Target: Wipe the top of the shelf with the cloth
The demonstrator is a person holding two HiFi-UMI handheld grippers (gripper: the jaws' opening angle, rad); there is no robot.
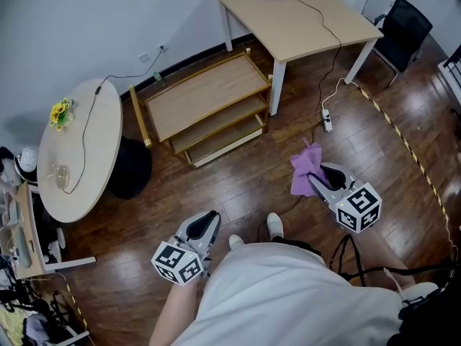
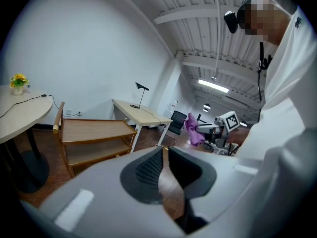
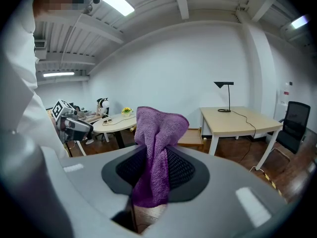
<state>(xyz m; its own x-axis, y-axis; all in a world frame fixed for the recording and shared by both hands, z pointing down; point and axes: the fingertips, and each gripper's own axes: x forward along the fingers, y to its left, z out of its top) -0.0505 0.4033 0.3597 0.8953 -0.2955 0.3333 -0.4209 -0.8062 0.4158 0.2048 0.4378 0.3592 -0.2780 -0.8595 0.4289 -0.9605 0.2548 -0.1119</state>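
A low wooden shelf [image 1: 205, 96] with three tiers stands by the back wall, its top board bare; it also shows in the left gripper view [image 2: 94, 130]. My right gripper [image 1: 322, 178] is shut on a purple cloth [image 1: 306, 167], which sticks up between the jaws in the right gripper view [image 3: 154, 152]. That gripper hovers over the floor, well short of the shelf. My left gripper [image 1: 204, 228] hangs low at the left, its jaws closed together with nothing held [image 2: 163, 170].
A rectangular desk [image 1: 295, 20] with a lamp base and cable stands right of the shelf. A round table [image 1: 75, 146] with flowers sits to the left. A power strip [image 1: 326, 120] lies on the floor, and a black chair [image 1: 402, 31] is at the far right.
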